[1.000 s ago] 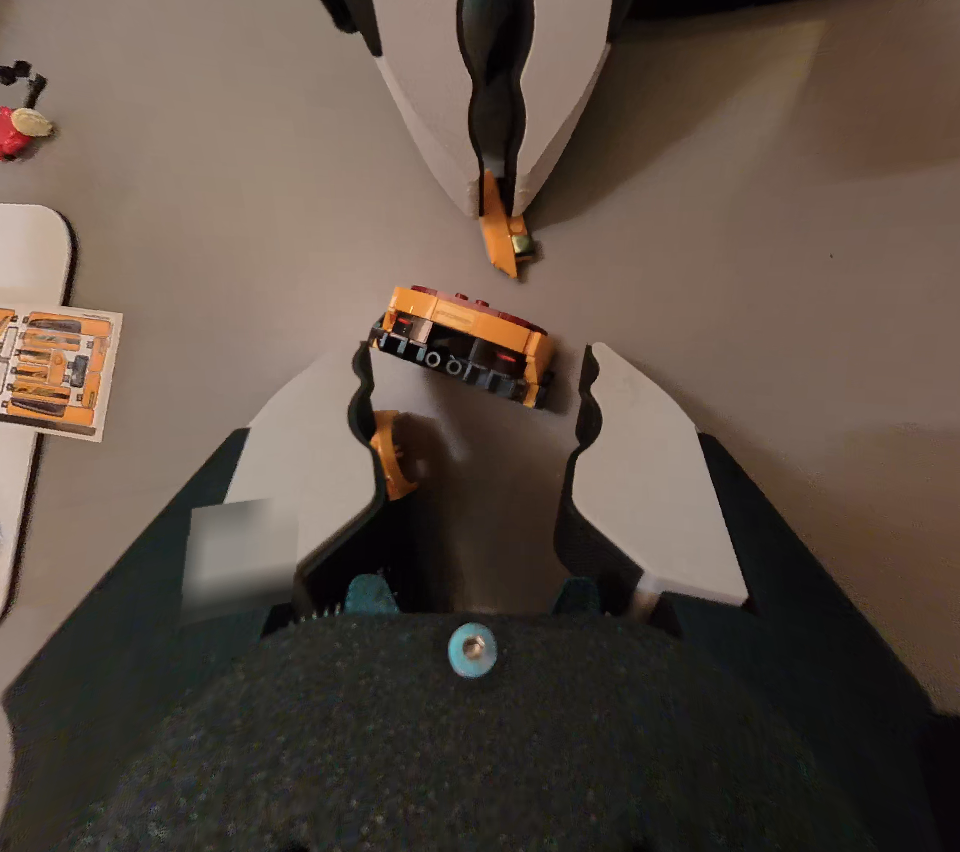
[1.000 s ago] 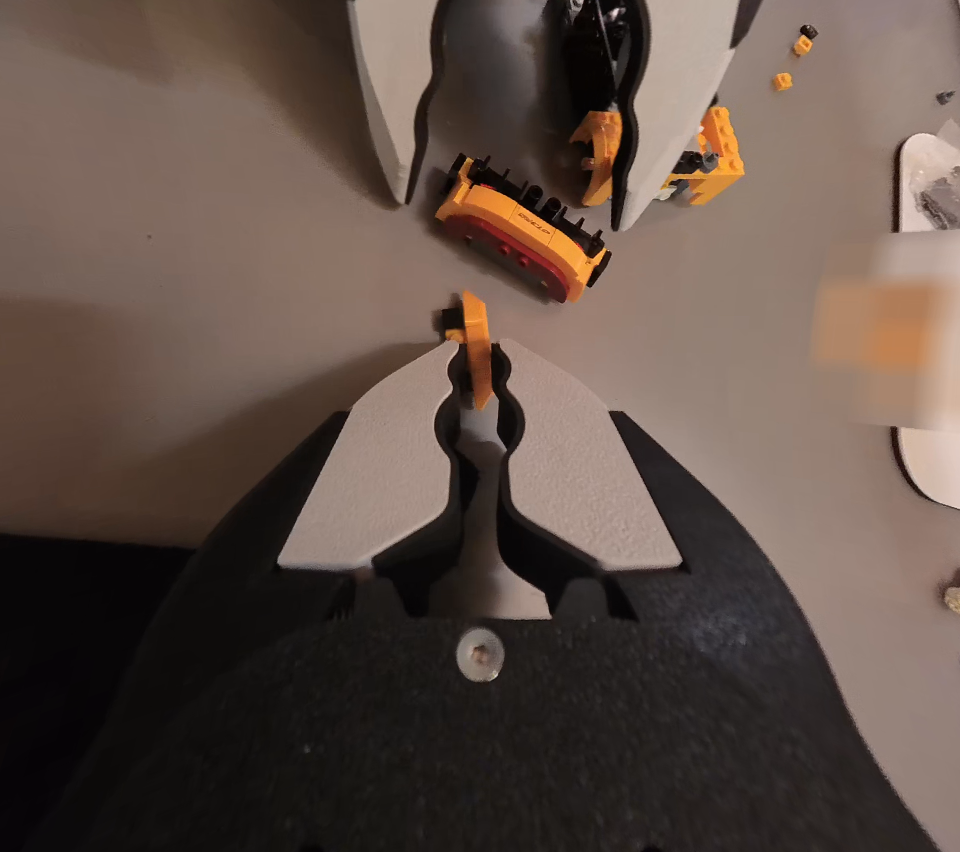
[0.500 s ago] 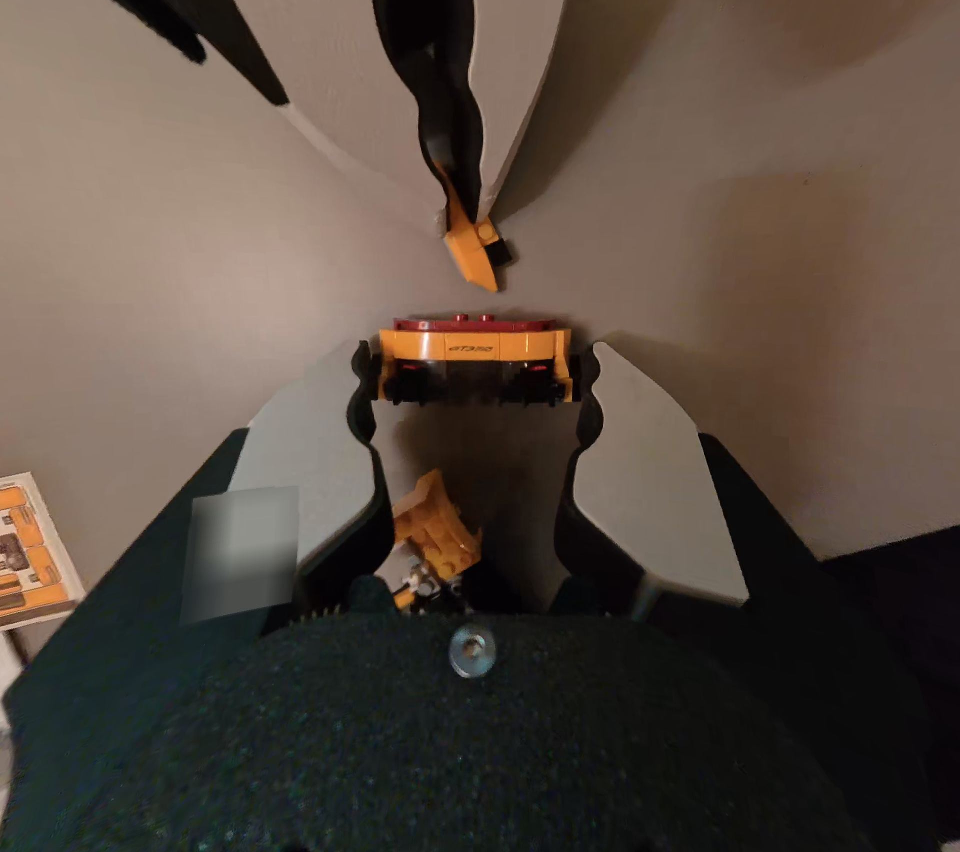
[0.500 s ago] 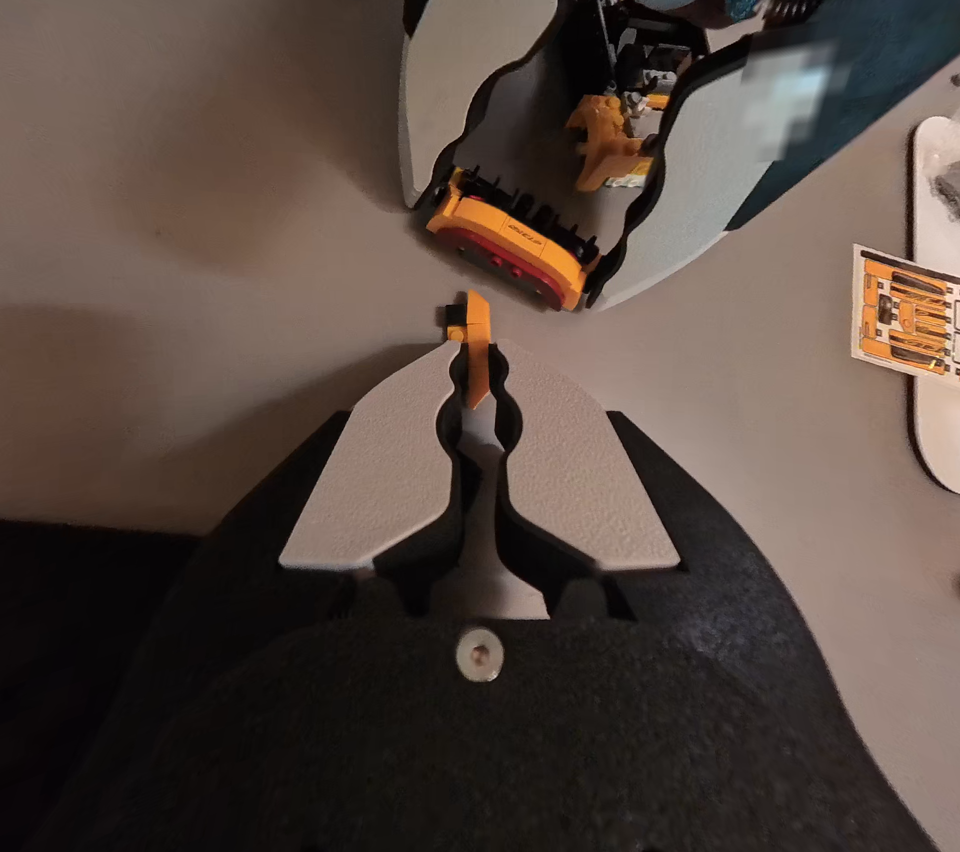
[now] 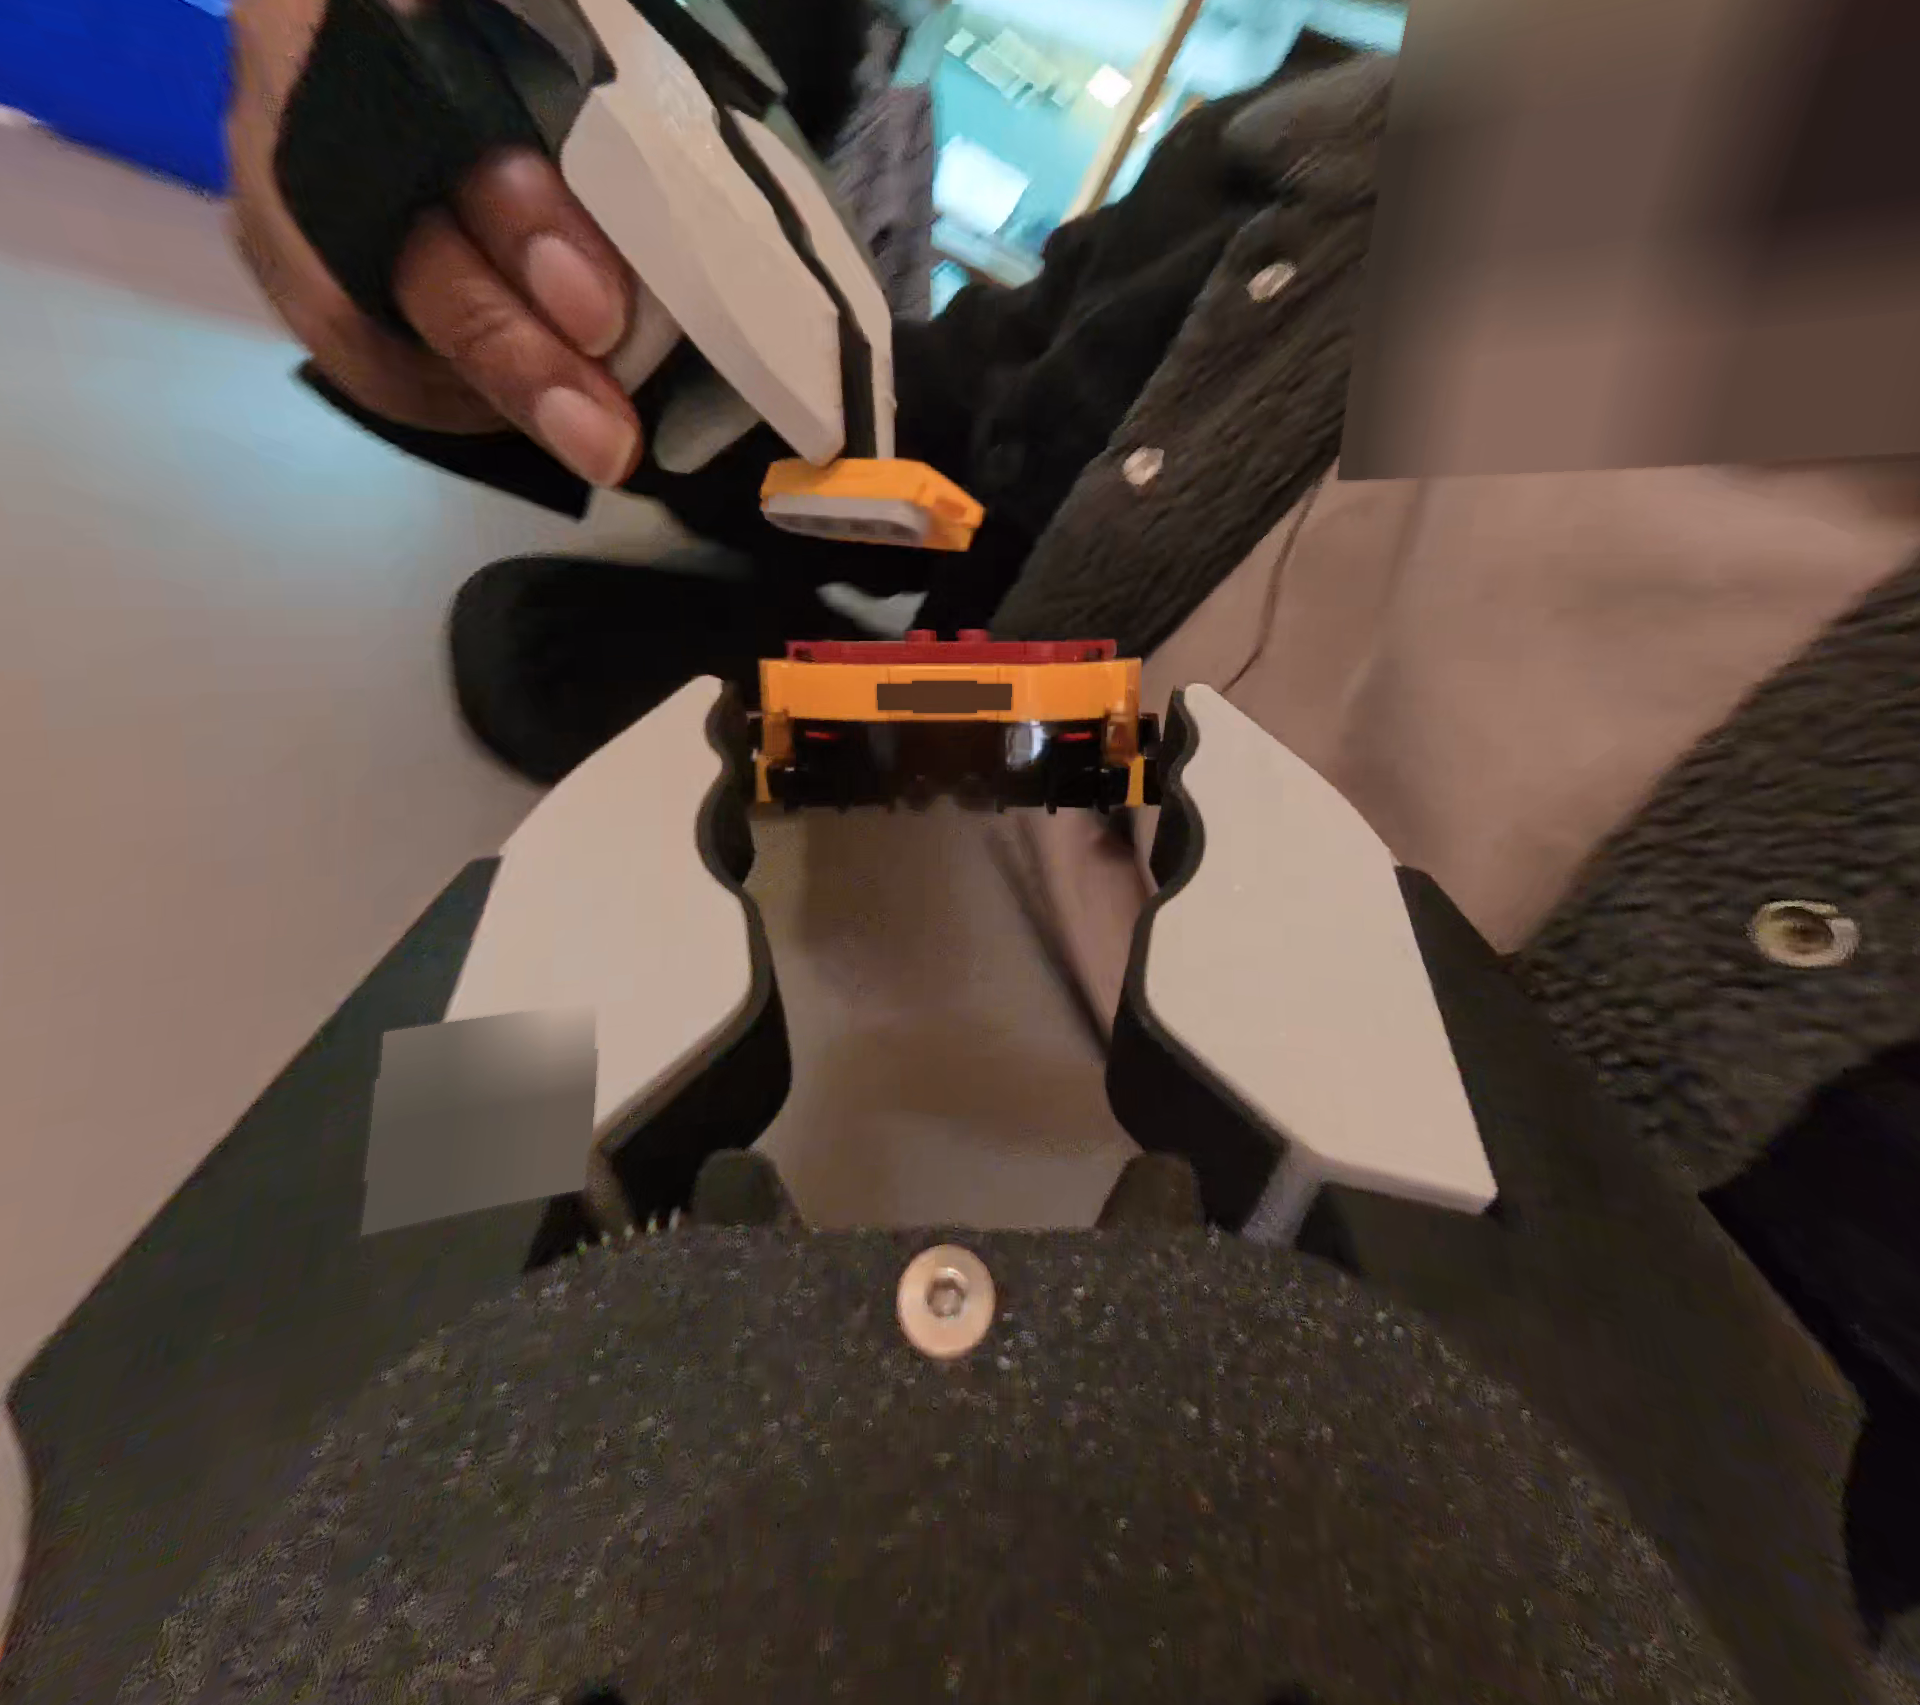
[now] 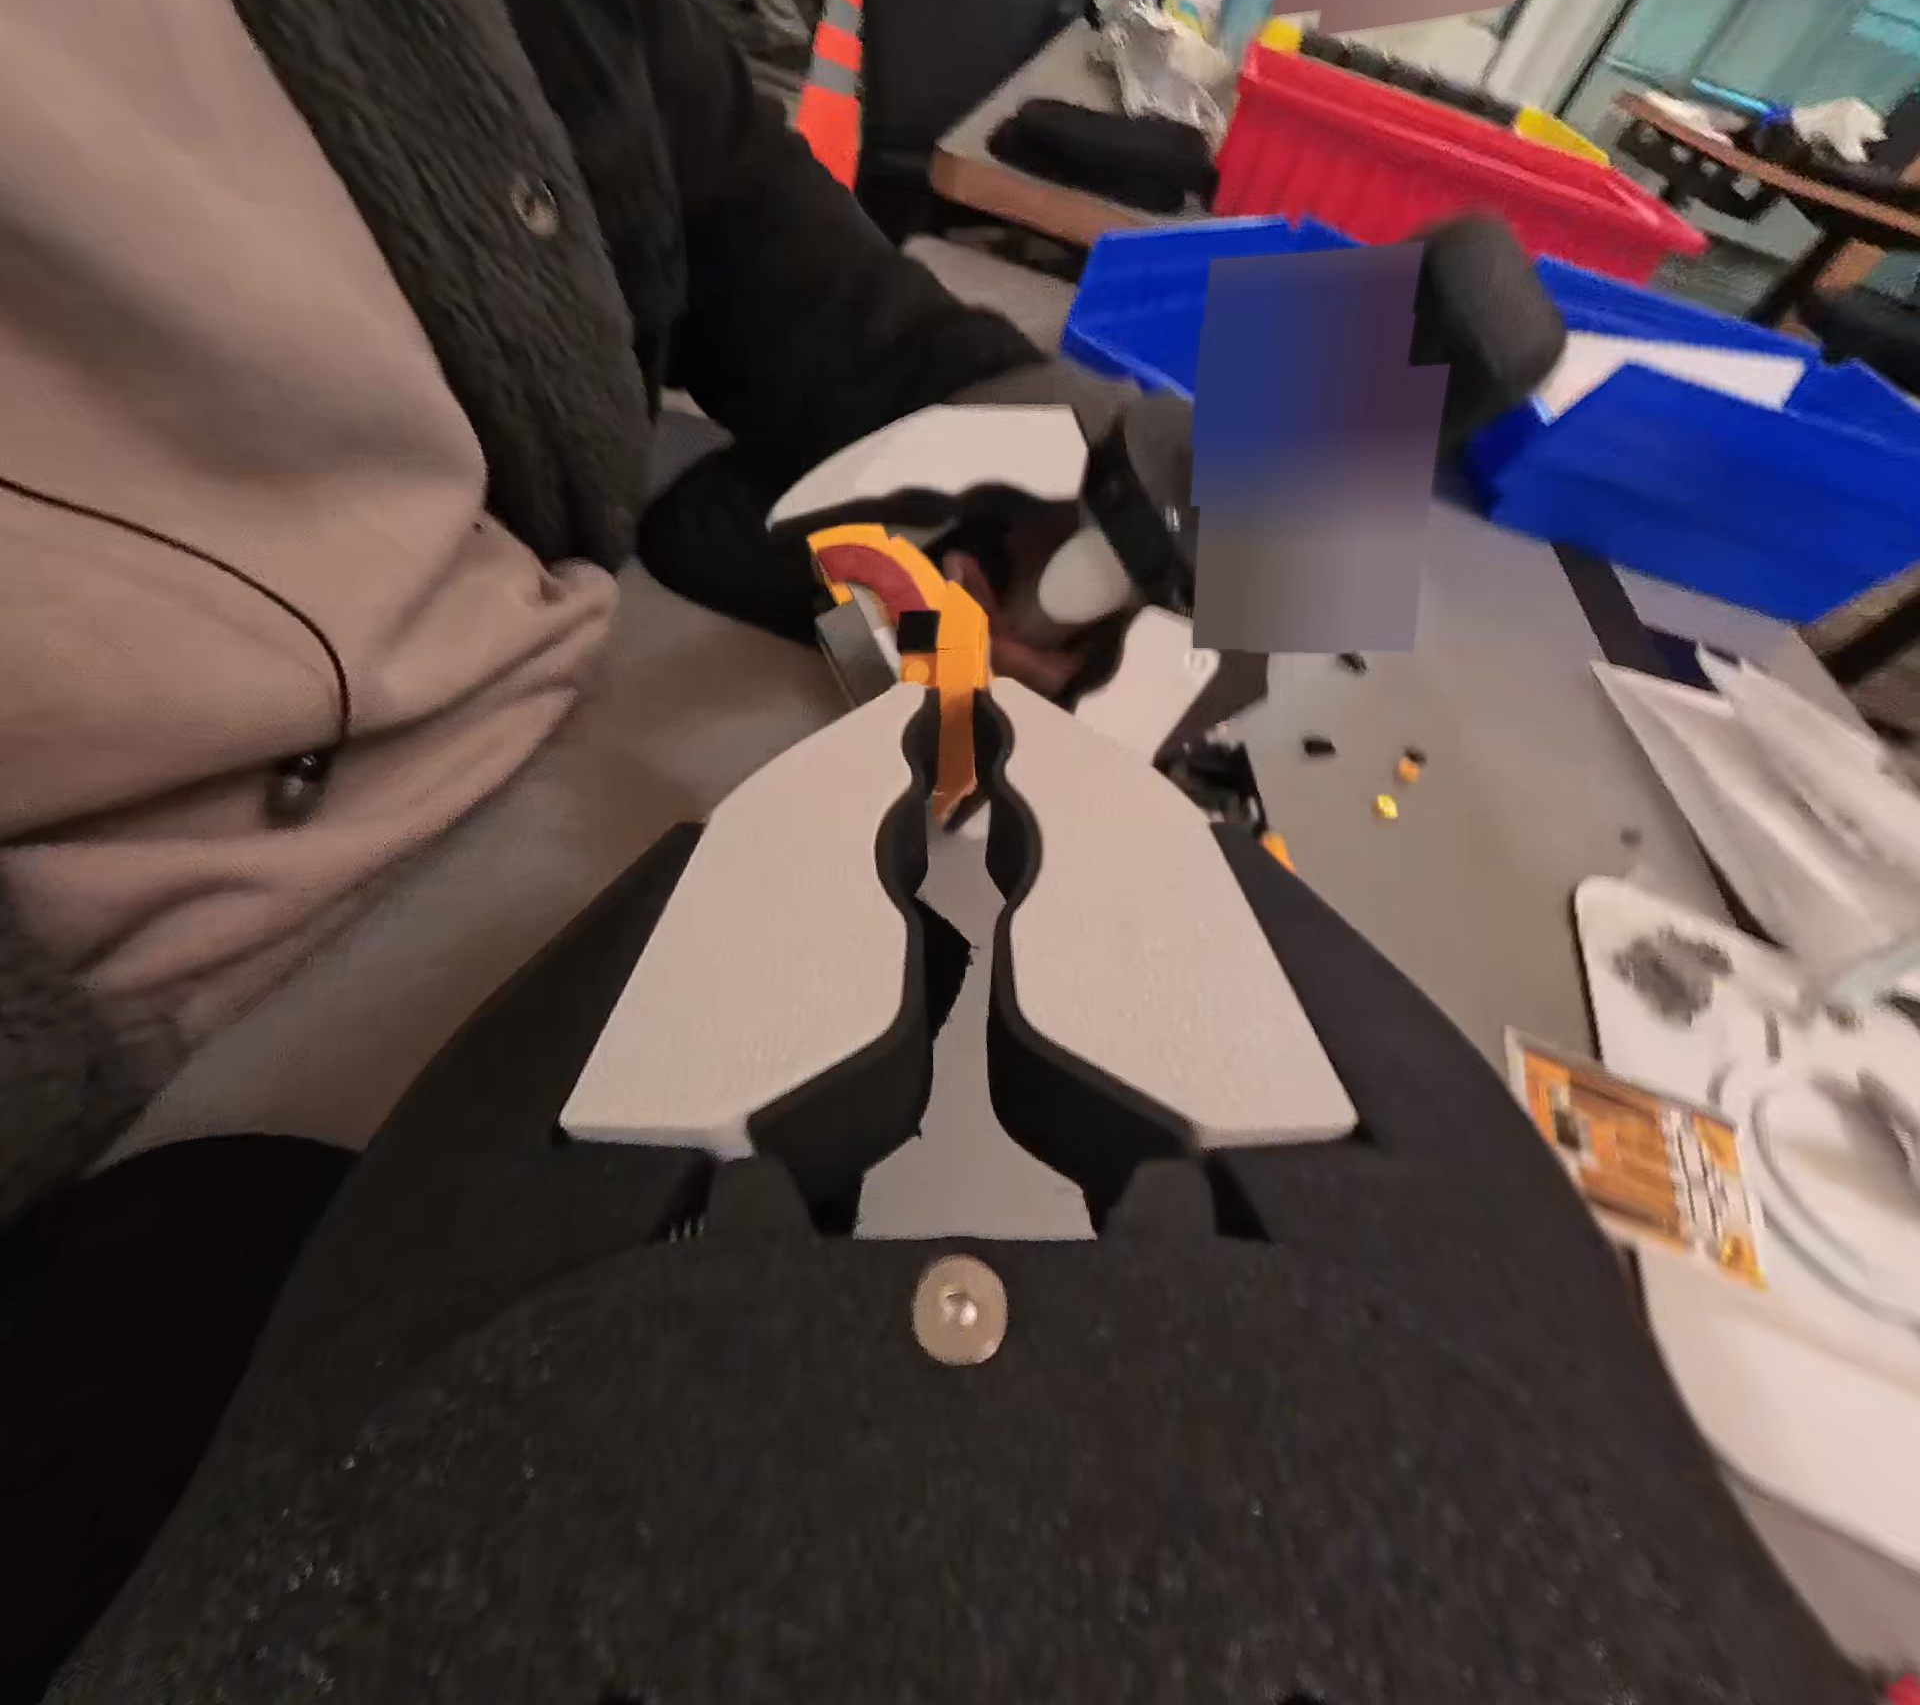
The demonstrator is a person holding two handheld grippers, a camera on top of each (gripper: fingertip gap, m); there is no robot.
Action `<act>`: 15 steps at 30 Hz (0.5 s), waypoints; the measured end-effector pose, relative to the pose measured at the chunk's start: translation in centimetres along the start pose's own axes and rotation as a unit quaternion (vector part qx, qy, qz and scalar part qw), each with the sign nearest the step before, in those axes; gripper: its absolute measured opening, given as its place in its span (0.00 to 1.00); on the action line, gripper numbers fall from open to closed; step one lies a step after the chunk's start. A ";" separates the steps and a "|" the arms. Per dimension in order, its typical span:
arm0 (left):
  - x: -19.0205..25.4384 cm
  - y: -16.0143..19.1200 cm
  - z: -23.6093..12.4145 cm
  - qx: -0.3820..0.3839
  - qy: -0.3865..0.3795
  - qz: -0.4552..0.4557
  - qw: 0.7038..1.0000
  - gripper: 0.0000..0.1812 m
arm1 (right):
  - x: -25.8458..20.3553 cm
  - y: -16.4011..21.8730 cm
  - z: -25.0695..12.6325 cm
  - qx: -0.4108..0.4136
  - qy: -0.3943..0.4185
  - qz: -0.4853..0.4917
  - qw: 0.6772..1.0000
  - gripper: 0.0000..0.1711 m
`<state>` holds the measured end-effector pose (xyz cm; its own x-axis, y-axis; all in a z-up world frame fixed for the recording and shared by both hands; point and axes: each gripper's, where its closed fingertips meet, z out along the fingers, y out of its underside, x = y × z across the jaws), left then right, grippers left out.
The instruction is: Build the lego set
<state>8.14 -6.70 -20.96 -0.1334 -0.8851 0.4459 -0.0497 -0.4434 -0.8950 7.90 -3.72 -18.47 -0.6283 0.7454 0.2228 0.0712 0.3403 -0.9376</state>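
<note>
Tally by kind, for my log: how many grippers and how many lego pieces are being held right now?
Grippers: 2, the left gripper and the right gripper.
Held lego pieces: 2, the orange and dark red assembly and the small orange piece.
Total: 4.

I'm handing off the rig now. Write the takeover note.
Left gripper: shut on the orange car section, raised off the table.
Right gripper: shut on a small orange piece, held just above the section's dark red top.
Done: both parts gripped and brought close.
Left: the piece is not yet pressed on. Loose bits and sticker sheet wait on the table.
</note>
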 end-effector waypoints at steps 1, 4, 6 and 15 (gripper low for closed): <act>0.7 -0.7 0.3 0.023 0.031 -0.008 0.999 0.41 | 0.0 -1.1 0.1 0.006 -0.016 -0.005 1.000 0.03; 2.0 -2.1 0.6 0.068 0.092 -0.020 0.993 0.42 | -0.2 -3.7 0.6 0.004 -0.073 -0.009 0.997 0.00; 2.5 -2.4 0.5 0.080 0.110 -0.022 0.991 0.41 | 0.1 -4.4 1.0 -0.013 -0.095 -0.005 0.995 0.00; 3.1 -1.3 -1.0 0.060 0.071 0.017 0.996 0.41 | 3.9 -1.9 0.7 -0.092 -0.034 0.045 0.994 0.00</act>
<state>6.76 -8.75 -18.47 -0.2713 -0.8747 0.4015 0.0748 -0.4351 -0.8973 4.77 -1.83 -15.96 -0.6630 0.7395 0.1164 0.2656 0.3776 -0.8871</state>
